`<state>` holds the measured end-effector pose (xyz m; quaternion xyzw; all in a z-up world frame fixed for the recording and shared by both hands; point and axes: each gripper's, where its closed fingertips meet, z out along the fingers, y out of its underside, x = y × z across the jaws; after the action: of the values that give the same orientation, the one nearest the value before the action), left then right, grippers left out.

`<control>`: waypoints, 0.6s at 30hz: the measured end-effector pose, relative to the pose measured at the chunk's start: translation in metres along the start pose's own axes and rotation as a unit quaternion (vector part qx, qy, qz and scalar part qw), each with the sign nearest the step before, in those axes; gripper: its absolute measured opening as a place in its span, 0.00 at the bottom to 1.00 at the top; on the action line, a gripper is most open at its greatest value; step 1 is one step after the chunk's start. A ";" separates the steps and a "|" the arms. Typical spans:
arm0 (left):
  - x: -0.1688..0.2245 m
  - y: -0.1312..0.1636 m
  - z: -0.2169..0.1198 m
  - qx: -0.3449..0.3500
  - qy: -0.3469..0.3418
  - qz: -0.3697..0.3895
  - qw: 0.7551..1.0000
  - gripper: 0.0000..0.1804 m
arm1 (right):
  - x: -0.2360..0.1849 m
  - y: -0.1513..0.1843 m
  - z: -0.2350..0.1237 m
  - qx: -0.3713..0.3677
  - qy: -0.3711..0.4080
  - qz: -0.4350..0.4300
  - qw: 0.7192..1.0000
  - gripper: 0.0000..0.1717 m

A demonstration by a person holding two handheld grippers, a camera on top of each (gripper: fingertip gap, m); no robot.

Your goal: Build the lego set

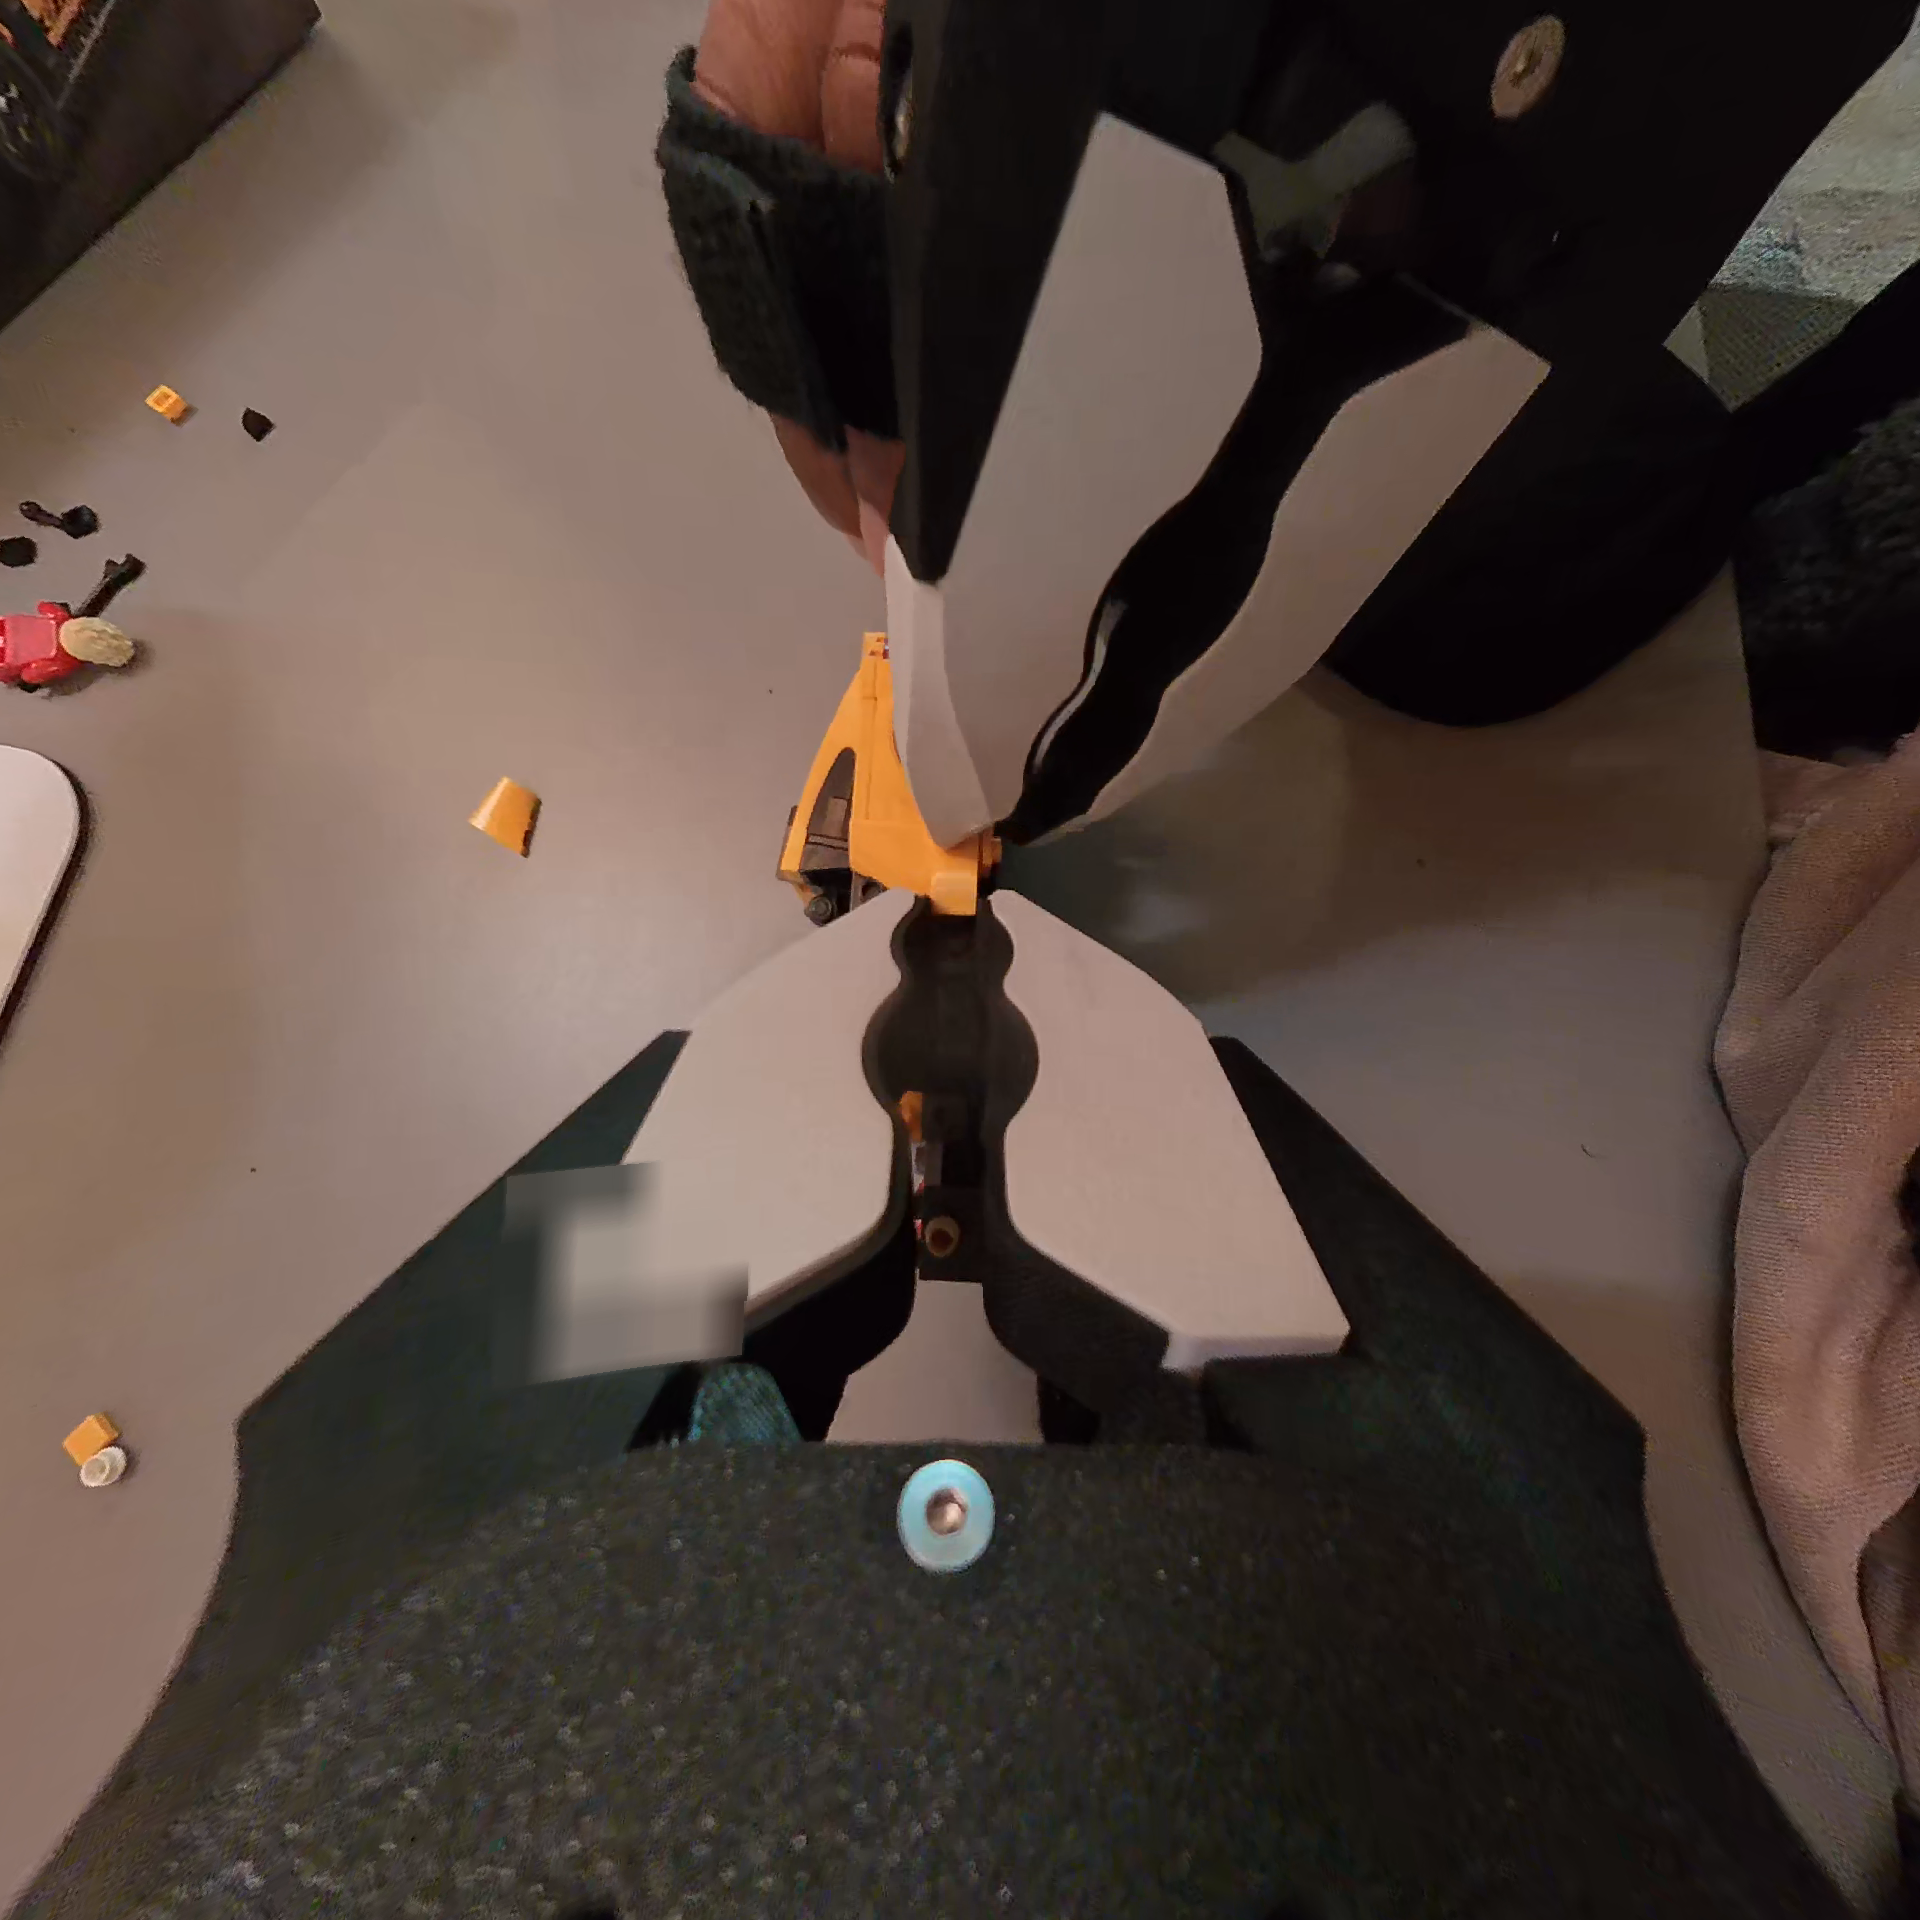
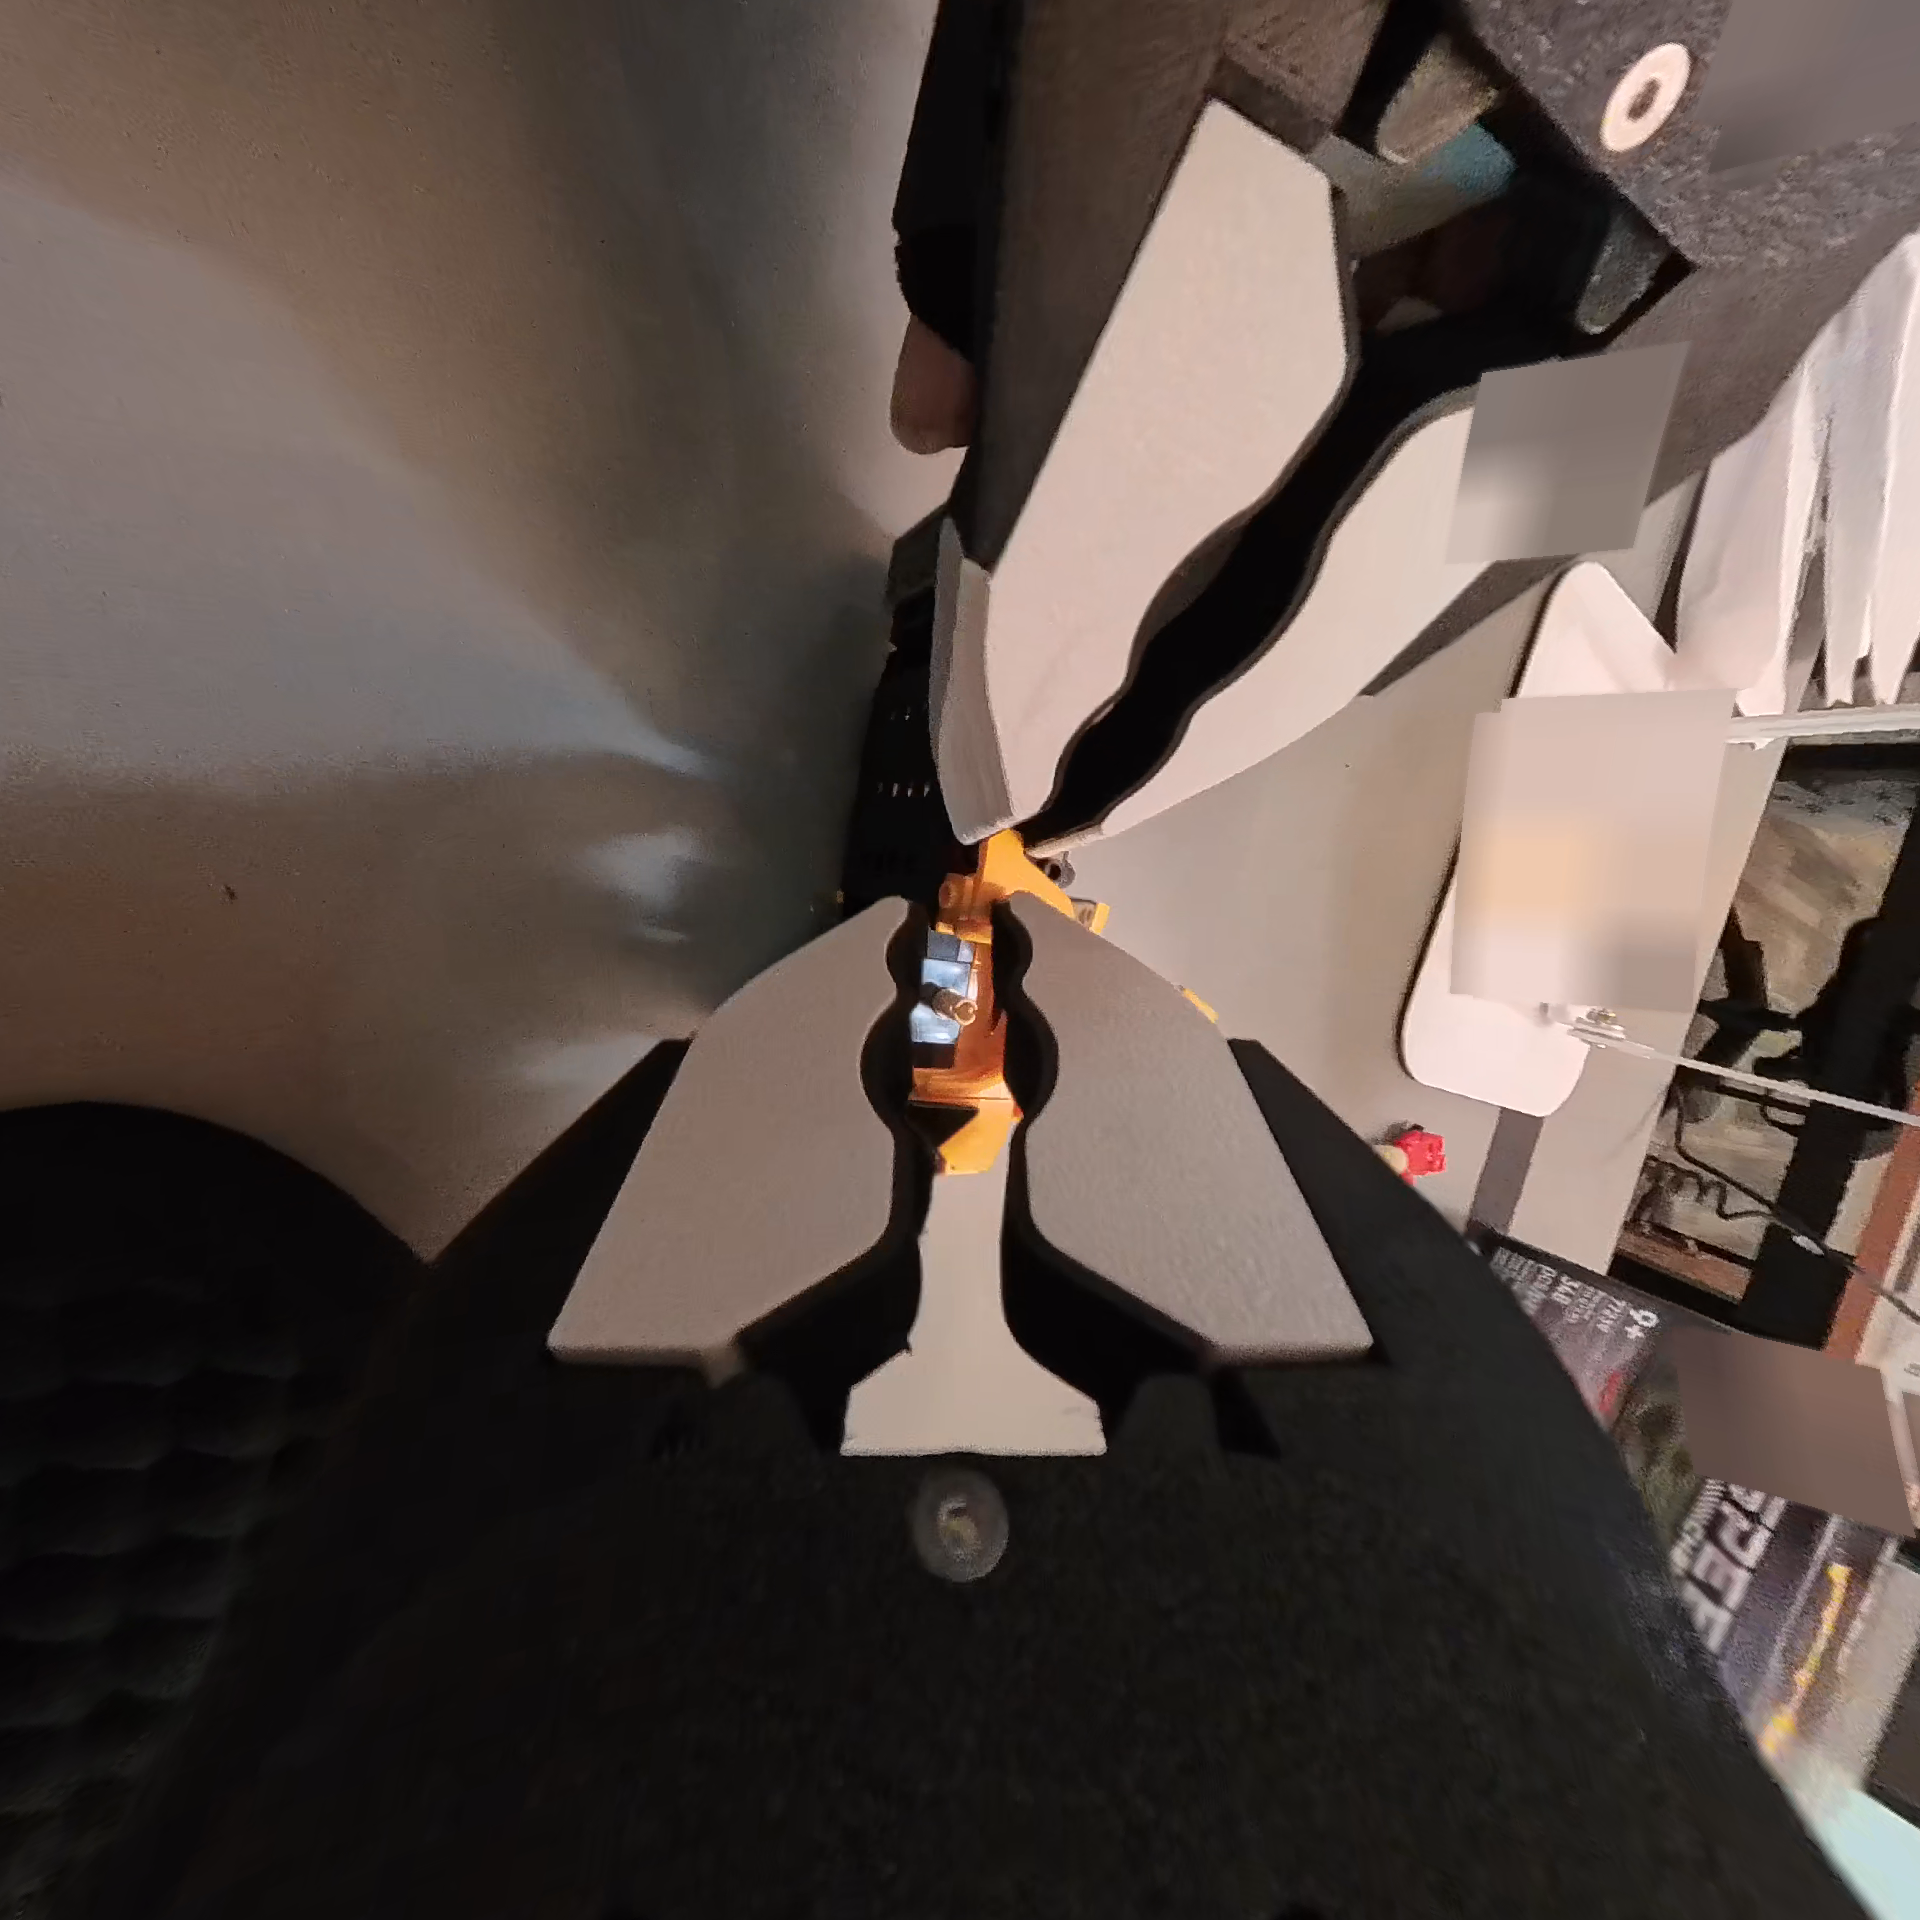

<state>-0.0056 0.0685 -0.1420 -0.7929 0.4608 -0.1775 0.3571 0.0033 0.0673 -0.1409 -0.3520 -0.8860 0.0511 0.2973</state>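
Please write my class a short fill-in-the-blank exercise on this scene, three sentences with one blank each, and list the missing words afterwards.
1. Both grippers, the left gripper and the right gripper, are closed on the same ______ and black toy model.
2. On the table to the left of the model lies a small loose orange ______.
3. Near the left edge of the left wrist view lies a toy figure dressed in ______.

Missing words: orange; brick; red

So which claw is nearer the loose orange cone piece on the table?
Left. The left claw, shut on the orange toy build, sits just right of the cone piece; the right claw is farther right.
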 end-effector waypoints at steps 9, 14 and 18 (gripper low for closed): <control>-0.001 0.002 0.000 0.000 -0.006 0.004 1.000 0.04 | -0.001 -0.002 0.001 0.018 -0.005 0.027 0.999 0.08; -0.001 0.002 0.001 -0.001 -0.009 0.007 1.000 0.04 | -0.002 -0.004 0.001 0.021 -0.009 0.031 0.999 0.08; -0.001 0.002 0.001 -0.001 -0.011 0.008 1.000 0.04 | -0.002 -0.004 0.001 0.022 -0.012 0.036 0.999 0.09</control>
<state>-0.0073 0.0693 -0.1439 -0.7913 0.4636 -0.1655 0.3625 0.0016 0.0633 -0.1414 -0.3763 -0.8750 0.0849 0.2924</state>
